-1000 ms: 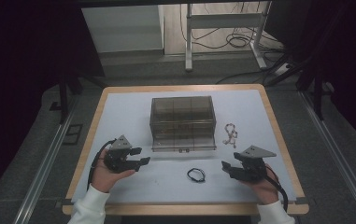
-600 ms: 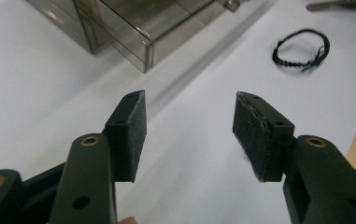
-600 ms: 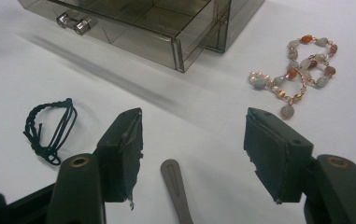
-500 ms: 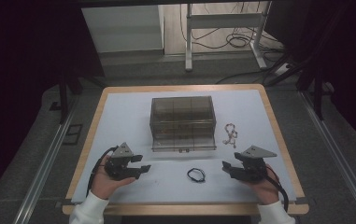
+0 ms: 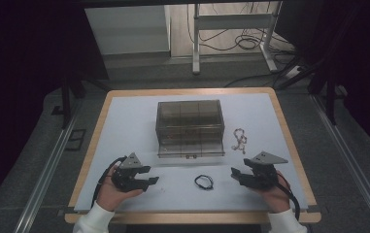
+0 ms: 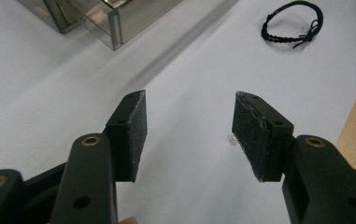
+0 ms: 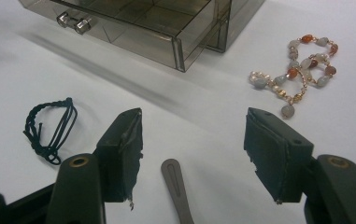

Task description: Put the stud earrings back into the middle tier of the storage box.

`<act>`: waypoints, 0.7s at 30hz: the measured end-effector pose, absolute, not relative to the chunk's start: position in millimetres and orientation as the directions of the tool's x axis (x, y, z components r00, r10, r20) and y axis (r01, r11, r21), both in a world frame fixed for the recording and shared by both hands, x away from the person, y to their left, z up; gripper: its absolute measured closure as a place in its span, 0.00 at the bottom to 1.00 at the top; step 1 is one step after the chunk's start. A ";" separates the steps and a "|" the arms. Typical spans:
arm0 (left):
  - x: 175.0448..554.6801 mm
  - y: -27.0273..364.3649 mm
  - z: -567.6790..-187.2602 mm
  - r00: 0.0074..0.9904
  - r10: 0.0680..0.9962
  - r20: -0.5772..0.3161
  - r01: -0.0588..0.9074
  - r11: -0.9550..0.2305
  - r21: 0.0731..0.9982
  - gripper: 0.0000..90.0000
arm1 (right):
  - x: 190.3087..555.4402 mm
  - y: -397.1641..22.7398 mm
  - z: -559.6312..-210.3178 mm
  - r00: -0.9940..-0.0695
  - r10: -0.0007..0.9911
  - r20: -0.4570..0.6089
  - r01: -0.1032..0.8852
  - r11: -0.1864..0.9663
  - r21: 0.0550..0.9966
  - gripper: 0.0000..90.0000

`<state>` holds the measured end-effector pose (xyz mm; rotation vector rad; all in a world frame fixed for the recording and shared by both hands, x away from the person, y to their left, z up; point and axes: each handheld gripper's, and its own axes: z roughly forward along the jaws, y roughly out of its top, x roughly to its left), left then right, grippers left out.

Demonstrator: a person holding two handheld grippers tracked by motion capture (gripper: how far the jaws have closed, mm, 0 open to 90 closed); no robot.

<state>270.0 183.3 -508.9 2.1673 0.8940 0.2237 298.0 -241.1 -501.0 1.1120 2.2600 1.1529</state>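
both grippers (image 5: 151, 180) (image 5: 234, 174) agape, empty — tiny pale bead (image 6: 233, 140) by left jaws, unclear

Even overhead light brightens the white table (image 5: 134, 126) while the room around stays dark, shadows fall soft, and both gripper views blur the near jaws.

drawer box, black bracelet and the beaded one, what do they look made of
Drawer box: smoky see-through plastic, probably acrylic, glossy; its dividers show through the walls.
Black bracelet: braided cord, matte, with a knot and loose ends.
Beaded bracelet: polished grey and orange beads, perhaps stone or glass, on gold-coloured links.
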 end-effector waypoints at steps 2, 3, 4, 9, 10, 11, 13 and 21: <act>269.1 182.5 -509.9 0.739 0.662 -0.123 0.530 -0.460 0.712 0.50 | 297.9 -241.3 -500.8 -0.620 0.784 0.027 0.482 0.353 0.802 0.42; 269.1 182.5 -509.9 0.739 0.662 -0.123 0.530 -0.460 0.712 0.50 | 297.9 -241.3 -500.8 -0.620 0.784 0.027 0.482 0.353 0.802 0.42; 268.2 181.5 -511.5 0.741 0.659 -0.126 0.531 -0.461 0.711 0.51 | 297.7 -241.8 -500.3 -0.619 0.785 0.026 0.481 0.353 0.802 0.42; 266.3 178.1 -514.2 0.747 0.653 -0.128 0.531 -0.469 0.705 0.52 | 297.9 -242.9 -500.0 -0.616 0.787 0.027 0.482 0.350 0.804 0.42; 265.9 177.4 -514.6 0.748 0.651 -0.128 0.531 -0.471 0.705 0.52 | 297.7 -242.9 -499.9 -0.616 0.788 0.026 0.482 0.351 0.803 0.42; 265.4 176.5 -515.0 0.750 0.649 -0.131 0.531 -0.472 0.704 0.53 | 297.6 -242.8 -499.9 -0.617 0.786 0.027 0.480 0.349 0.805 0.42; 264.7 175.1 -515.6 0.754 0.644 -0.129 0.529 -0.479 0.701 0.54 | 297.4 -242.8 -499.8 -0.617 0.786 0.026 0.480 0.350 0.805 0.42; 263.7 164.9 -521.1 0.769 0.630 -0.108 0.523 -0.523 0.673 0.56 | 297.8 -242.8 -500.4 -0.615 0.788 0.026 0.483 0.350 0.803 0.42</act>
